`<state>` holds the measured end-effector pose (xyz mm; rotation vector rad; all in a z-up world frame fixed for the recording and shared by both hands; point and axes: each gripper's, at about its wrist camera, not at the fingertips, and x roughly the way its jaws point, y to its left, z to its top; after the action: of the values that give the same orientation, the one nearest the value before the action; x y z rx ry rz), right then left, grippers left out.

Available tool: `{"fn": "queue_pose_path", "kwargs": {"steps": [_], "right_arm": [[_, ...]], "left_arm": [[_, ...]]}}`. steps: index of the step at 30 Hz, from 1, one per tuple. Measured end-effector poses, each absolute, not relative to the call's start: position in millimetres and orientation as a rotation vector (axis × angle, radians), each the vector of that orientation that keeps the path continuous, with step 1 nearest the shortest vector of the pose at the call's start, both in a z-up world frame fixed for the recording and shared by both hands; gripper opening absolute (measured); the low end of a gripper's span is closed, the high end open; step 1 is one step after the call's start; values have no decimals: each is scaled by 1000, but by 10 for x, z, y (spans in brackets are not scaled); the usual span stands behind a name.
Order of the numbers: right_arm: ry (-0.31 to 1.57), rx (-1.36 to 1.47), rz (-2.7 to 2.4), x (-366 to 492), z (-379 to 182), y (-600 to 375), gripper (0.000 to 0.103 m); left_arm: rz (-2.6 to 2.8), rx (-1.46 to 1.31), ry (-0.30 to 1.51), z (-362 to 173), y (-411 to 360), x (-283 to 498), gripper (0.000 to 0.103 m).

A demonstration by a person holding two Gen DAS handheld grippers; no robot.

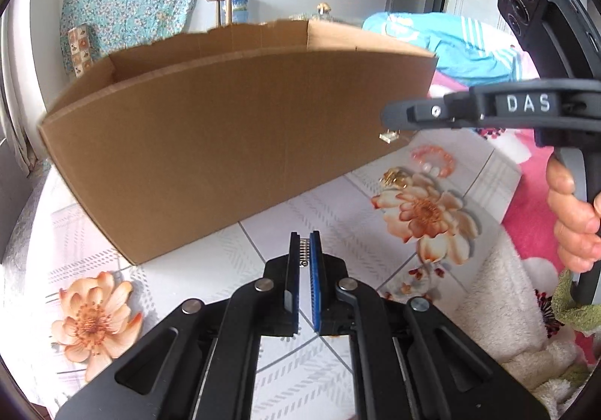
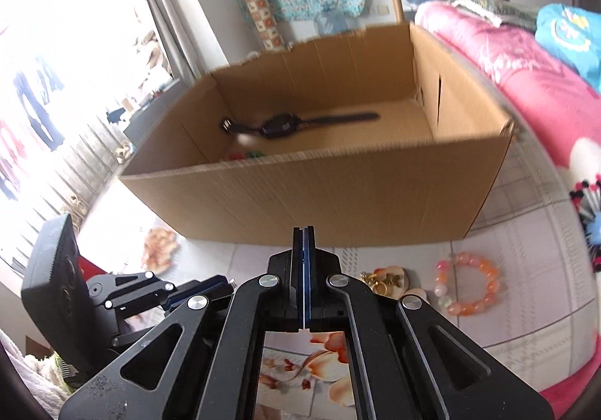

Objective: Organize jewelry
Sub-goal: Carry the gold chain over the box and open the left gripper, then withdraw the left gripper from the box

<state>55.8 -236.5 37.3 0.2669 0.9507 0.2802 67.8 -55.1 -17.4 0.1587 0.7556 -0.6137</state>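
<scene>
Inside cardboard box (image 2: 338, 191): black watch (image 2: 296, 123)

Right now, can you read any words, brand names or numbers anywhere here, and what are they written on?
"DAS": white letters on the side of the right gripper, seen from the left wrist camera.
Watch in the cardboard box: face too blurred to read.
Nothing else legible.
</scene>
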Motion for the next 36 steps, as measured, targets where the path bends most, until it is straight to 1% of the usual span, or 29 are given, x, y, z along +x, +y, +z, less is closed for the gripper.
{"fn": "queue_pose_path", "kwargs": {"steps": [4, 9, 12, 15, 20, 25, 26, 27, 29, 33, 36], "right_arm": [[894, 266, 291, 487, 611, -2334, 0], [826, 272, 318, 564, 894, -2355, 0], [807, 283, 343, 714, 1025, -2378, 0], [825, 316, 382, 981, 1049, -2422, 0], [912, 303, 400, 1397, 957, -2383, 0], [1012, 279, 398, 1808, 769, -2339, 0], [1023, 273, 394, 1870, 736, -2333, 1], [1035, 263, 387, 1943, 698, -2325, 4], [1044, 252, 383, 2011, 657, -2323, 4], [1020, 271, 379, 2028, 665, -2403, 9], [1004, 290, 374, 2011, 702, -2489, 11]], "left_arm": [[-641, 122, 718, 62, -480, 564, 4], [-680, 127, 596, 537, -459, 454, 4], [-686, 132, 539, 807, -472, 599, 4], [-700, 108, 573, 920, -528, 891, 4], [-719, 30, 742, 854, -687, 1532, 4], [-668, 34, 837, 705, -868, 1948, 5], [-650, 44, 860, 662, -912, 2037, 5], [-636, 49, 871, 646, -932, 2095, 5], [-614, 39, 908, 571, -982, 2175, 5], [-606, 1, 896, 554, -967, 2215, 5], [-601, -16, 880, 570, -930, 2203, 5]]}}
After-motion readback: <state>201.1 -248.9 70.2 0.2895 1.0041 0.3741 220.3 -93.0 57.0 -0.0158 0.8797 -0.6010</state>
